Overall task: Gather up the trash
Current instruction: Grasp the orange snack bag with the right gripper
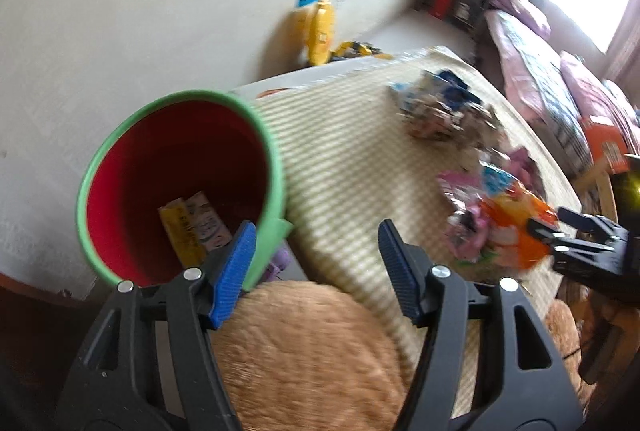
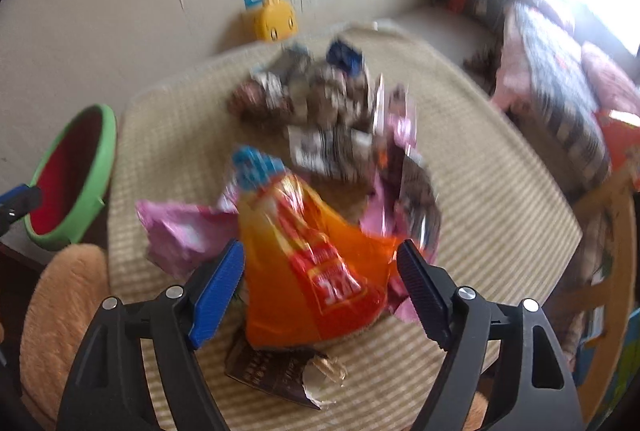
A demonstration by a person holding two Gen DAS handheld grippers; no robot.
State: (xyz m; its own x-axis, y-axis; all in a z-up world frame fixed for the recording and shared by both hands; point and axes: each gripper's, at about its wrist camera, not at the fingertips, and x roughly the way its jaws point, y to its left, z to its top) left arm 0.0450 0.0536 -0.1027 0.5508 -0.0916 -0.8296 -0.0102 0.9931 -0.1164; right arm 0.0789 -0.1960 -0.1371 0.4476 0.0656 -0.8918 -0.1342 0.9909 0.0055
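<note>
Orange wrapper (image 2: 312, 263) between released right tongs (image 2: 320, 291), left tongs (image 1: 316, 267) released, empty beside bin (image 1: 180, 183)

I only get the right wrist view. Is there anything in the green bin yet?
Observer: Yes. The left wrist view looks down into the bin, and a yellow and white carton lies at its bottom.
Operator: Is the left tool carrying anything?
Observer: No. The left tool is open, with nothing between its fingers.
Operator: How does it sit against the bin?
Observer: One blue pad overlaps the bin's near rim in that view; I cannot tell whether it touches.
</note>
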